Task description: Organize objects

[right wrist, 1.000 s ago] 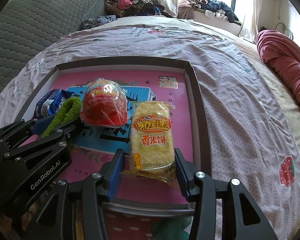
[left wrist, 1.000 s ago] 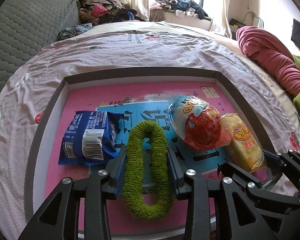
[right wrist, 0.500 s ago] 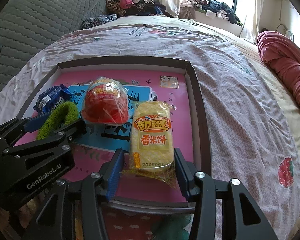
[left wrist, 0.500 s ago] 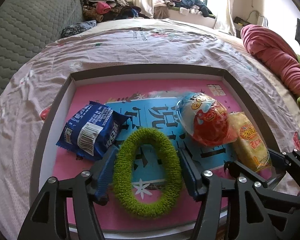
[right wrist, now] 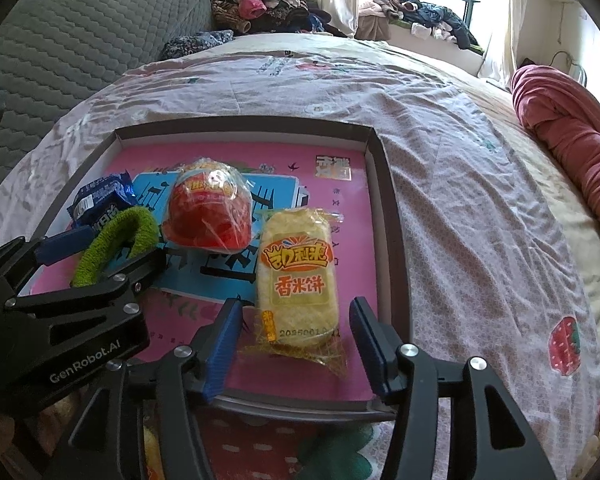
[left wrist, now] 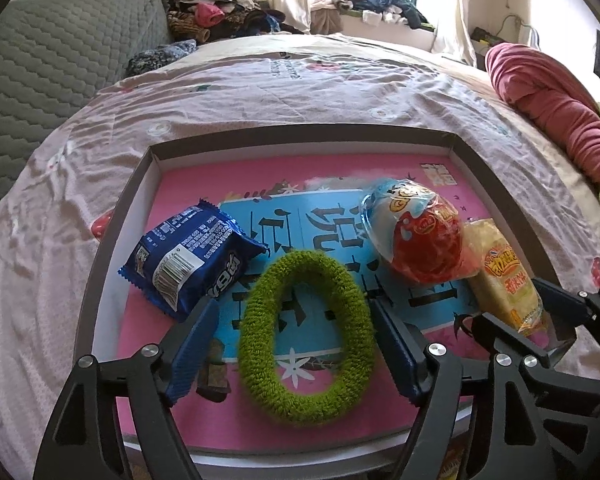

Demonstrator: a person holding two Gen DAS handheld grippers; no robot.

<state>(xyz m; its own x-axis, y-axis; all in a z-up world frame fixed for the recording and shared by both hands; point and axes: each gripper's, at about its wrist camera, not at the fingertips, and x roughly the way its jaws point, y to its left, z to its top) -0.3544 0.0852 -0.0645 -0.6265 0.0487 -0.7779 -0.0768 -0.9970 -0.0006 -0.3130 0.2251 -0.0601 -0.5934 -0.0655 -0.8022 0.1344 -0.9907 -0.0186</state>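
A shallow tray (left wrist: 112, 236) with a pink and blue floor lies on the bed. In it lie a green fuzzy ring (left wrist: 306, 336), a blue snack packet (left wrist: 188, 260), a red and blue wrapped snack (left wrist: 416, 236) and a yellow rice cake packet (right wrist: 298, 276). My left gripper (left wrist: 296, 344) is open, its pads on either side of the green ring, which rests on the tray floor. My right gripper (right wrist: 296, 340) is open around the near end of the yellow packet, not touching it. The tray also shows in the right wrist view (right wrist: 388, 216).
The tray sits on a floral bedsheet (left wrist: 260, 92). A grey quilted headboard (left wrist: 52, 64) is at the left, a red blanket (left wrist: 556, 108) at the right, and a pile of clothes (left wrist: 220, 16) at the back by the window.
My left gripper has opened and let go of the green ring, which has sprung from a squeezed narrow shape to a wide oval. My right gripper has opened a little wider around the yellow packet.
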